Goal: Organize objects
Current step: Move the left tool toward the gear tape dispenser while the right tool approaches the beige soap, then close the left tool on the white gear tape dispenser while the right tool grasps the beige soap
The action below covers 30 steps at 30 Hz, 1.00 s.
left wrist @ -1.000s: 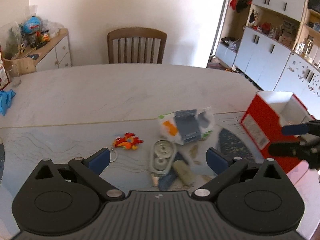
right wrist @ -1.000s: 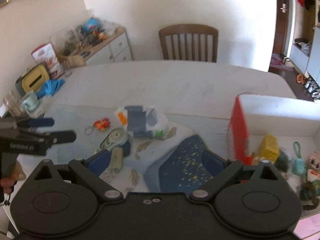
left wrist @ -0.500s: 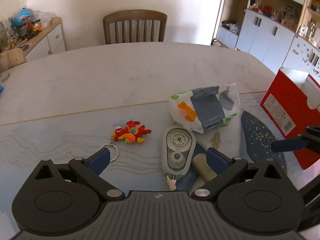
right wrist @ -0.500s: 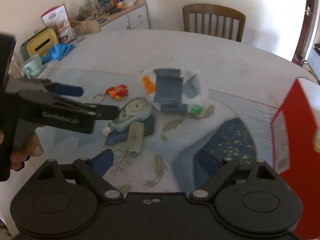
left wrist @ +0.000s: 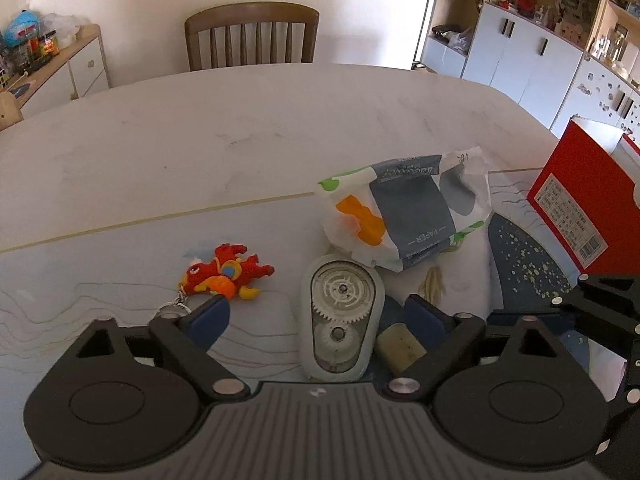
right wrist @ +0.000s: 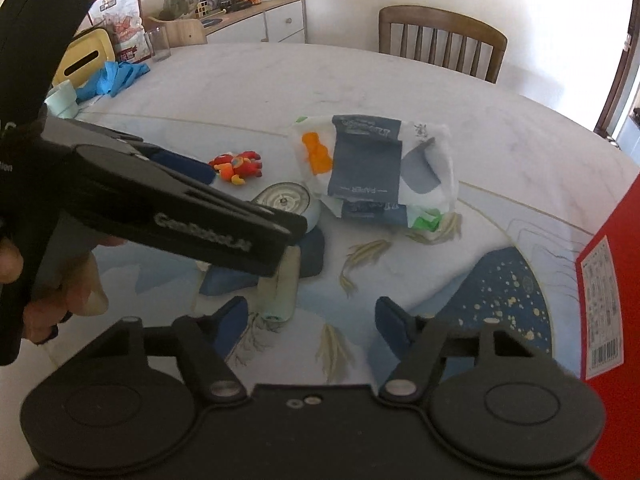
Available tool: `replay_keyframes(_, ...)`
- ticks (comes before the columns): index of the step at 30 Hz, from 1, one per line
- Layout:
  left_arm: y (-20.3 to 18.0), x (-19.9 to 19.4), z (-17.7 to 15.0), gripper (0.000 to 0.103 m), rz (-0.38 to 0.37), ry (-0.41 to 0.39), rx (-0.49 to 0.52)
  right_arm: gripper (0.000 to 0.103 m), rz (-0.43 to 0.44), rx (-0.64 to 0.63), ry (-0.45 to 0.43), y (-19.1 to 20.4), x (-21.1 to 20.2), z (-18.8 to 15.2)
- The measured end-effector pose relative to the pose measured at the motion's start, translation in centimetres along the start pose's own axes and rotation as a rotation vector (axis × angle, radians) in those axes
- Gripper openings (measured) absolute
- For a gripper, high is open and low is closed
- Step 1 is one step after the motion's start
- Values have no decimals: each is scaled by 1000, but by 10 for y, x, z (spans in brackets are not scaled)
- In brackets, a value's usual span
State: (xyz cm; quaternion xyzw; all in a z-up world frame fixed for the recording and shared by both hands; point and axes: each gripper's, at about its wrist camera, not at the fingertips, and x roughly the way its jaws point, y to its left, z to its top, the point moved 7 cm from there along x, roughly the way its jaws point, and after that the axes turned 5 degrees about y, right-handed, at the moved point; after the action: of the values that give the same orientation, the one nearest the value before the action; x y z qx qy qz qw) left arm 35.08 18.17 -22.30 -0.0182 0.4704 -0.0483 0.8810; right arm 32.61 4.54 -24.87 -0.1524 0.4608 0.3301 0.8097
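Two views show us the same cluttered table (left wrist: 256,128).

From the left wrist, we see the left hand-held gripper (left wrist: 316,316) with its jaws wide and closing; the grey correction-tape dispenser (left wrist: 340,316) lies between them, and we see neither pad pressing on it. Its near end is cut off behind the gripper body. Just right of it lies a pale cylinder (left wrist: 400,346), half hidden by the right finger, so we cannot tell what it is. Far of the dispenser sits the tissue packet (left wrist: 404,216), touching or overlapping its far end. The red toy keychain (left wrist: 226,274) lies to the left, its ring partly behind the left finger. At the right edge the red box (left wrist: 588,204) is cut off, and the right hand-held gripper (left wrist: 600,304) shows only as black linkage. The far half of the table is bare up to the chair (left wrist: 252,36).

From the right wrist, we see the right hand-held gripper (right wrist: 308,316) partly open and closing, with only the printed mat (right wrist: 400,268) between its fingers; nothing is held. The left hand-held gripper (right wrist: 216,208) crosses the left side, held by a hand (right wrist: 68,288), and covers most of the dispenser (right wrist: 286,200) and the far end of the cylinder (right wrist: 280,288), whose near end lies just beside the left finger. The packet (right wrist: 376,168) and keychain (right wrist: 238,166) stand clear. The red box (right wrist: 608,280) fills the right edge, cut off. Open table lies far and right of the packet; blue cloth (right wrist: 112,78) and a glass (right wrist: 158,44) crowd the far left rim.
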Motion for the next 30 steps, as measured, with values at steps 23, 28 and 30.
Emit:
replay_keyframes(23,-18,14,0,51,44,-5,93,28,-1,-93,-19,15,12,9)
replay_keyframes(28,-14,12,1,51,40,4,76,19,-4,-93,-13,15,10,6)
replay_keyframes(30,-10,11,1,51,39,7,60,19,-8,-88,-11,12,8,4)
